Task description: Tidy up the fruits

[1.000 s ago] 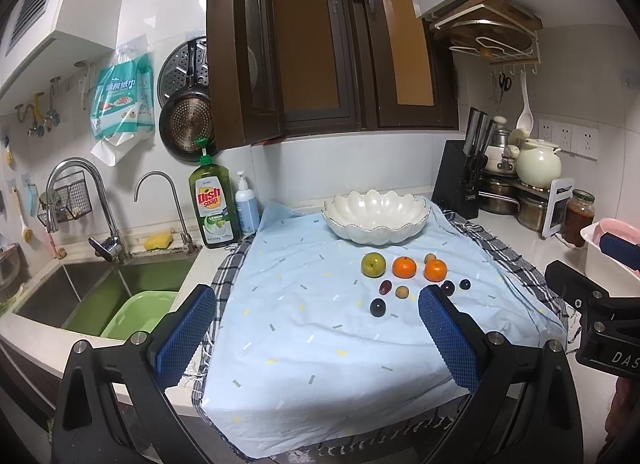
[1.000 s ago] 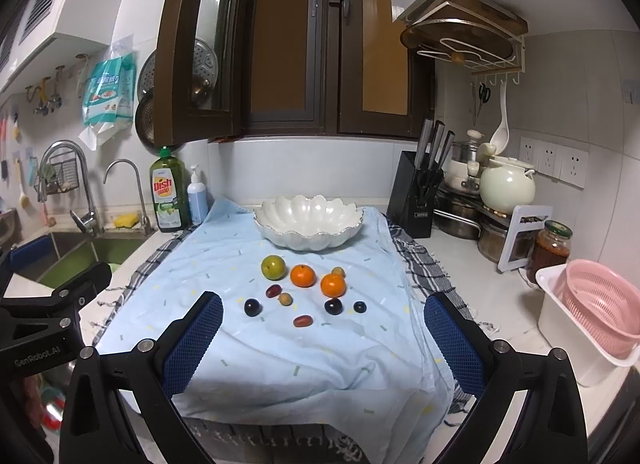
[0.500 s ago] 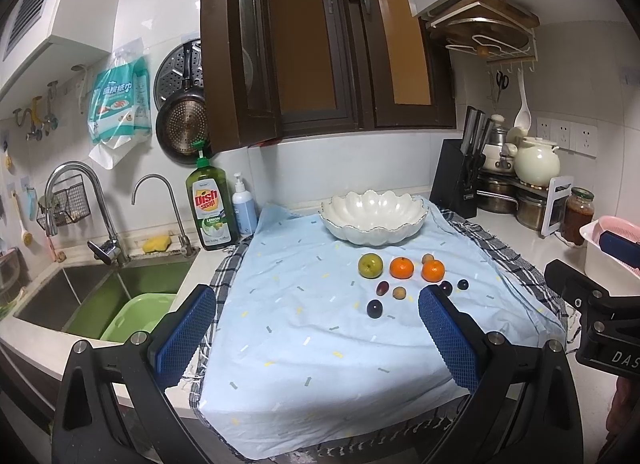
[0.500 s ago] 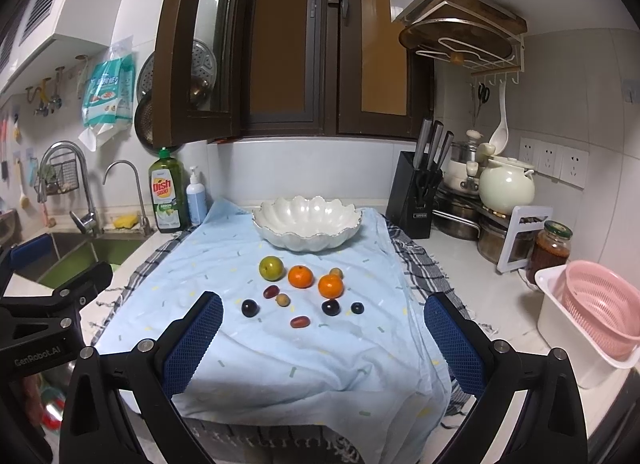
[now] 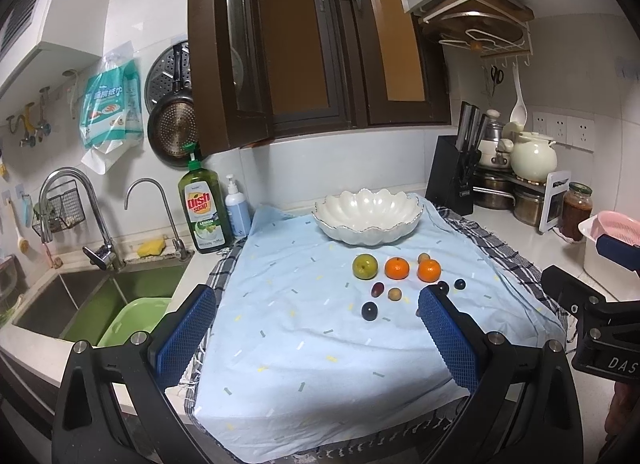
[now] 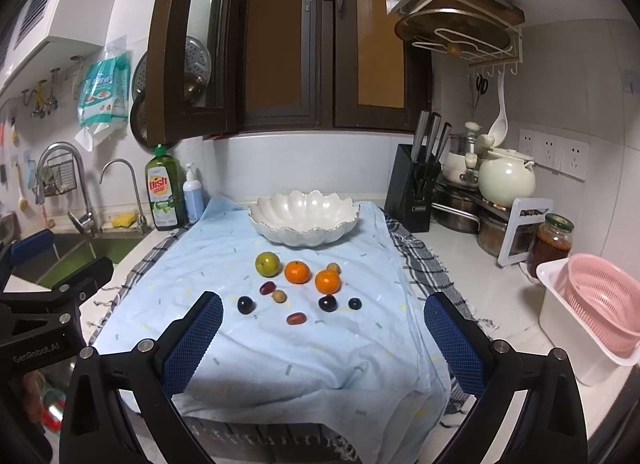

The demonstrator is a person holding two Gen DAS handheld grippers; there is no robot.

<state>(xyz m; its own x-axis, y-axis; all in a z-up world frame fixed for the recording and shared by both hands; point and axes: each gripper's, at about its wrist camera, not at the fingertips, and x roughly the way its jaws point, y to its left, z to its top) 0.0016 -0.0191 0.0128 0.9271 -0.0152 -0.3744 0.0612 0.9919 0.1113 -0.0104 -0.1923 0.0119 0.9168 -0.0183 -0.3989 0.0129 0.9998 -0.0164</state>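
Kitchen counter (image 6: 452, 248) draped with a pale blue cloth (image 6: 288, 344), fruit loose in front of a white scalloped bowl (image 6: 304, 216).

Nearest: left gripper (image 5: 316, 332) and right gripper (image 6: 324, 338), both spread wide with blue pads apart, holding nothing, hovering over the cloth's near edge. Beyond, on the cloth: a reddish date (image 6: 296, 318), then a dark plum (image 6: 245, 305), a second dark plum (image 6: 327, 303) and a small blue-black berry (image 6: 355, 303); further on, a dark red grape (image 6: 267, 287) just beside a tan longan (image 6: 279, 296). Behind those, a row of green apple (image 6: 267, 263), tangerine (image 6: 297, 272) and second tangerine (image 6: 327, 281), with another longan (image 6: 333, 267) just behind. Farthest back, the bowl with no fruit inside, dish soap bottle (image 6: 164, 192) to its left, knife block (image 6: 414, 194) to its right.
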